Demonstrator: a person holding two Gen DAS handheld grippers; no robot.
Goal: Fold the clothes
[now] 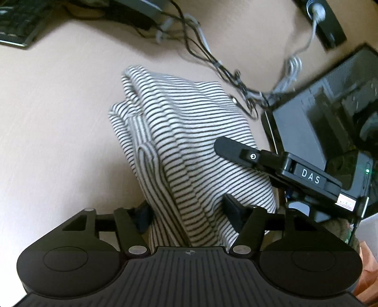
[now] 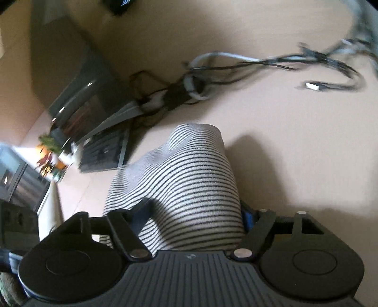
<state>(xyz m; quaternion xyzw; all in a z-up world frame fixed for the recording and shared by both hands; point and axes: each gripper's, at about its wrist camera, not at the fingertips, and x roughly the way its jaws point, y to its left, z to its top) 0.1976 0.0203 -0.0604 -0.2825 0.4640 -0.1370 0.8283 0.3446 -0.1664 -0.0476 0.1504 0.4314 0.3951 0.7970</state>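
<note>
A white garment with thin black stripes (image 1: 189,132) hangs bunched above the beige table (image 1: 59,106), its folds trailing away from me. My left gripper (image 1: 189,212) is shut on its near end, and the cloth covers most of both fingers. In the left wrist view my right gripper (image 1: 224,151) reaches in from the right, one black finger (image 1: 232,147) lying over the cloth. In the right wrist view the same striped garment (image 2: 189,184) fills the gap of my right gripper (image 2: 193,215), which is shut on it. It casts a shadow on the table.
A tangle of black and grey cables (image 1: 212,59) lies beyond the garment, with a loose plug (image 2: 311,86). A black computer case (image 1: 330,113) stands at the right, and a keyboard (image 1: 19,21) sits far left. Bare table (image 2: 295,146) lies to the right.
</note>
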